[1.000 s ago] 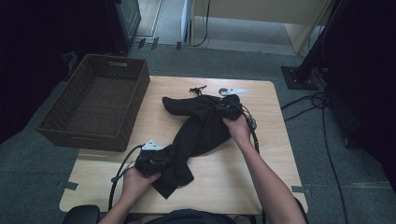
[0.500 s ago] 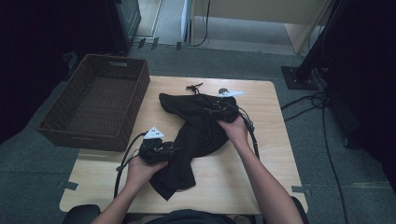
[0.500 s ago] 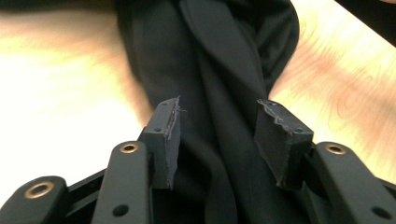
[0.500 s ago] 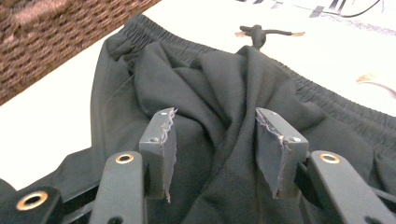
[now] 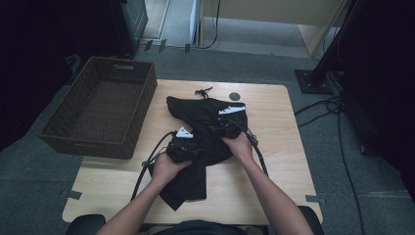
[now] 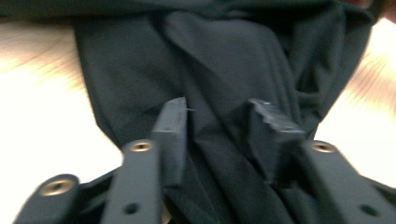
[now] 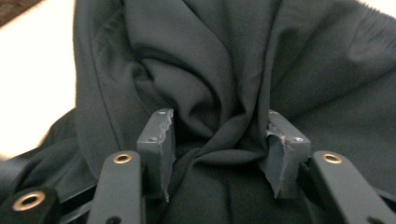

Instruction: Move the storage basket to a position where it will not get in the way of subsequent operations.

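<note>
High view shows your black garment (image 5: pixel 205 127) bunched in the middle of the wooden table (image 5: pixel 274 161), beside the wicker basket (image 5: pixel 100 115). Your left gripper (image 5: pixel 182 149) has just been closing its jaws, yet they stand apart over a fold without pinching it. Your right gripper (image 5: pixel 226 128) likewise sits parted, cloth bulging between the pads. Expect light, limp, slippery fabric; pinch a thick gathered fold, not a single layer.

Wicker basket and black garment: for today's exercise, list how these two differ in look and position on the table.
The wicker basket is brown, stiff and woven; the black garment is soft and crumpled. The wicker basket overhangs the table's left edge, untouched; the black garment lies mid-table between the left gripper and right gripper. Both rest on the table.
</note>
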